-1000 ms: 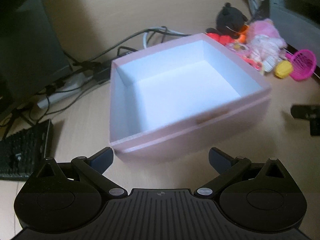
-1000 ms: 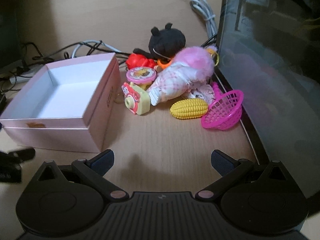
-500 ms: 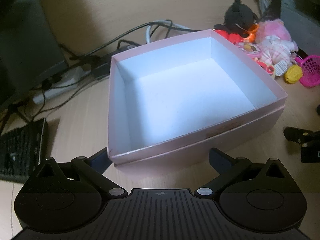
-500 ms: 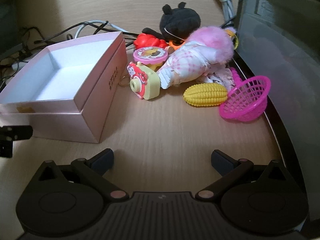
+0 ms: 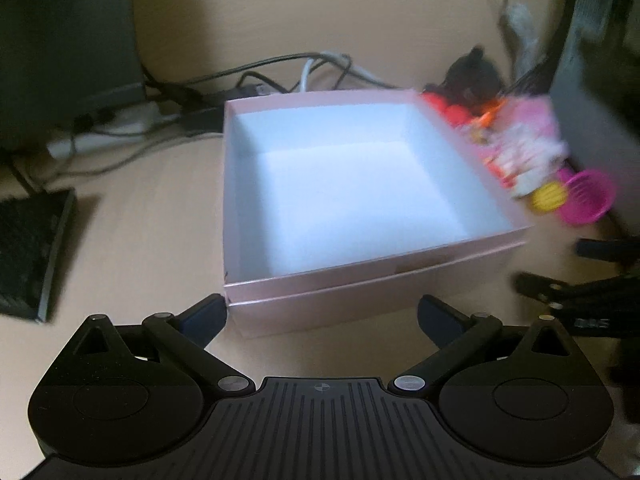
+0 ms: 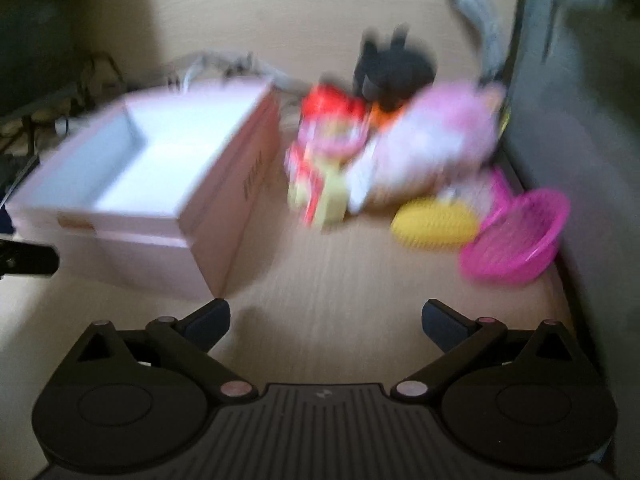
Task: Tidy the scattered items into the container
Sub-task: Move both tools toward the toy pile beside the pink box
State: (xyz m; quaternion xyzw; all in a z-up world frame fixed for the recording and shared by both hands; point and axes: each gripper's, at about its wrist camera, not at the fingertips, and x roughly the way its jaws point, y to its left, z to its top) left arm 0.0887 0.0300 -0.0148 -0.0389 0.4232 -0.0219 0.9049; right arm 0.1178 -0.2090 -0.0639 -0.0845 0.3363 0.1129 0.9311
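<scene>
Box: pink box (image 5: pixel 360 184) centre frame on the desk (image 6: pixel 360 300), empty.
Toys: blurred heap right of it; yellow corn (image 6: pixel 436 222) looks light, rigid; grip across its middle.
Tools: left tool (image 5: pixel 320 316) and right tool (image 6: pixel 326 318) both spread, holding nothing.

Open box (image 5: pixel 360 184) on the desk (image 5: pixel 132 248), just ahead of the left gripper (image 5: pixel 320 316), its near wall between the spread fingers. Behind the box: cables (image 5: pixel 280 76) and a power strip (image 5: pixel 104 136). Left of the box: a keyboard (image 5: pixel 28 252). Right of the box: a toy heap, with a toy camera (image 6: pixel 320 188) nearest the box, a doll (image 6: pixel 432 148) beside it, a dark plush (image 6: pixel 392 68) behind, a toy corn (image 6: pixel 436 226) in front, and a basket (image 6: pixel 516 236) farthest right. The right gripper (image 6: pixel 326 318) stands before the heap, fingers apart over bare desk.
</scene>
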